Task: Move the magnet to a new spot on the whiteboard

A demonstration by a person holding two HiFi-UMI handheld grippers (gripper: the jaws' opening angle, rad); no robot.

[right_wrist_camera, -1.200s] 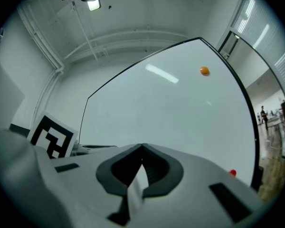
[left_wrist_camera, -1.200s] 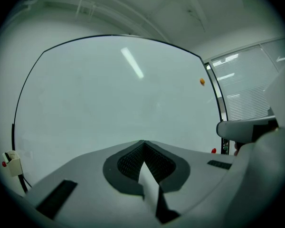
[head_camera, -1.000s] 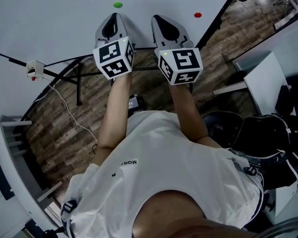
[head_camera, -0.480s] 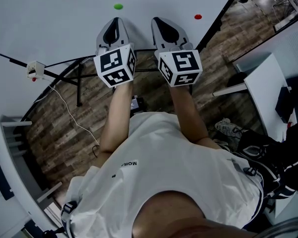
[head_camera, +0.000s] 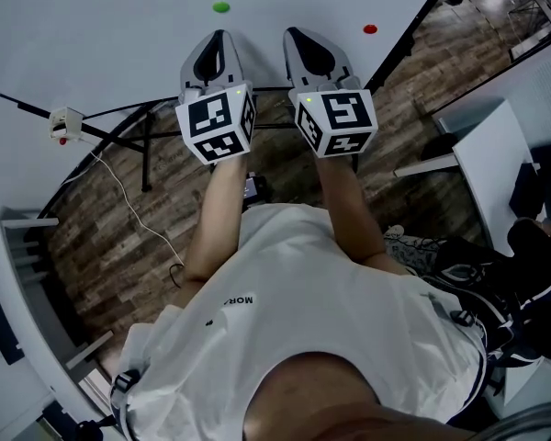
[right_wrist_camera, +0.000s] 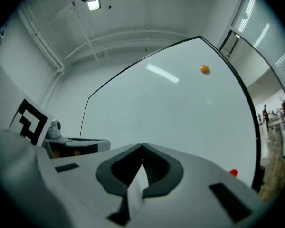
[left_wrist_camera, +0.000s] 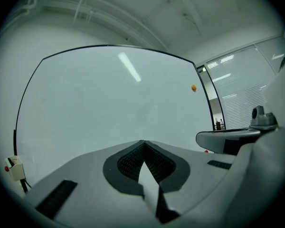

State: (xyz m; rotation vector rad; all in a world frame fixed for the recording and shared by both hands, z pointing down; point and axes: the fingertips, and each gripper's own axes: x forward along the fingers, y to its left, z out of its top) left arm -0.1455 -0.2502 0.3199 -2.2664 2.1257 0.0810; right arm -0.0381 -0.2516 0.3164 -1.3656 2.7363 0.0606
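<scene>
The whiteboard [head_camera: 92,35] fills the top of the head view, with a green magnet [head_camera: 220,7] and a red magnet [head_camera: 370,29] stuck to it. My left gripper [head_camera: 219,37] points at the board just below the green magnet, jaws shut and holding nothing. My right gripper [head_camera: 296,35] is beside it, also shut and empty, left of the red magnet. In the left gripper view, the gripper [left_wrist_camera: 143,142] faces the bare board, with an orange magnet [left_wrist_camera: 194,87] up to the right. In the right gripper view, the gripper [right_wrist_camera: 142,147] sees the orange magnet [right_wrist_camera: 204,69] and the red magnet [right_wrist_camera: 233,172].
The board's black stand legs [head_camera: 147,145] and a white cable [head_camera: 129,205] cross the wooden floor under my arms. A small white box [head_camera: 64,125] hangs at the board's left edge. A white table [head_camera: 487,150] and a seated person's dark legs [head_camera: 523,283] are on the right.
Both grippers have barely shifted, a touch to the right. The dark shape at the right has moved off, and a shoe now shows on the floor.
</scene>
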